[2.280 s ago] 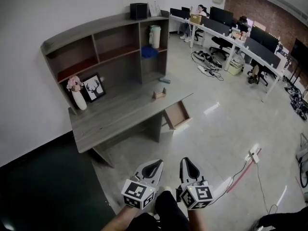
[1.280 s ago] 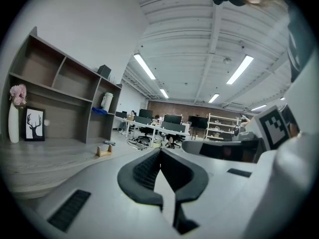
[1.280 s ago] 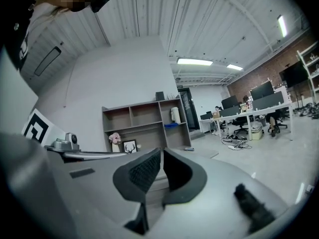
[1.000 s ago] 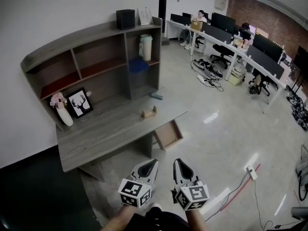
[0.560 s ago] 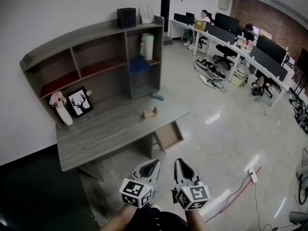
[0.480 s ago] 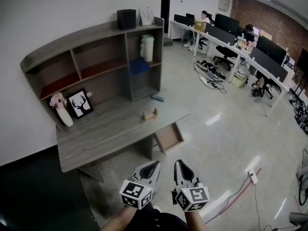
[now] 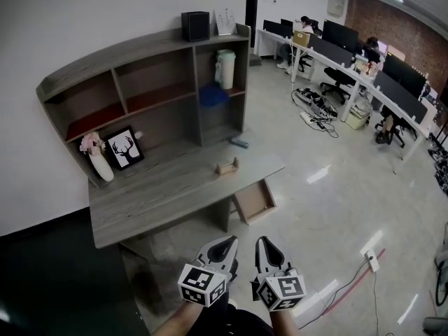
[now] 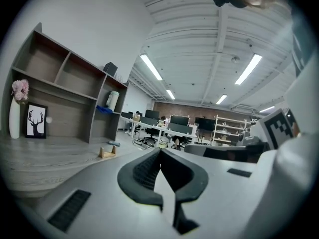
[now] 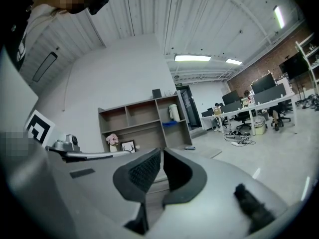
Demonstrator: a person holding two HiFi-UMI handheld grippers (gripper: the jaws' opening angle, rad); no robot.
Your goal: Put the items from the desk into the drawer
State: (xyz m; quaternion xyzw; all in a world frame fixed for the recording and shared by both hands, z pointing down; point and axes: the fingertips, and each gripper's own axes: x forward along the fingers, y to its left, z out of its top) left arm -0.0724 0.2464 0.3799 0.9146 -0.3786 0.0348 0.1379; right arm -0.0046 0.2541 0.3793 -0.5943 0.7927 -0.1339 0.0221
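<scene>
1. Two tools sit side by side at the bottom of the head view: the left hand-held gripper [image 7: 225,245] and the right hand-held gripper [image 7: 264,246]. Each is seen with its jaws pressed together and nothing between them.
2. Little is changed from half a second ago. The desk [image 7: 154,196] and the drawer [image 7: 255,200] are shifted slightly rightward in the head view, while both tools are kept low, closed and empty.
3. The task is therefore judged not yet begun. The desk is well apart from both tools, so an approach is needed first.
4. A small wooden holder [image 7: 226,166], pale and U-shaped, stands upright near the desk's right front edge.
5. A small bluish object [image 7: 239,143] lies behind the holder, nearer the shelf unit [image 7: 150,82]; it is too small to be identified.
6. The drawer is pulled out below the desk's right end, and its pale inside appears empty.
</scene>
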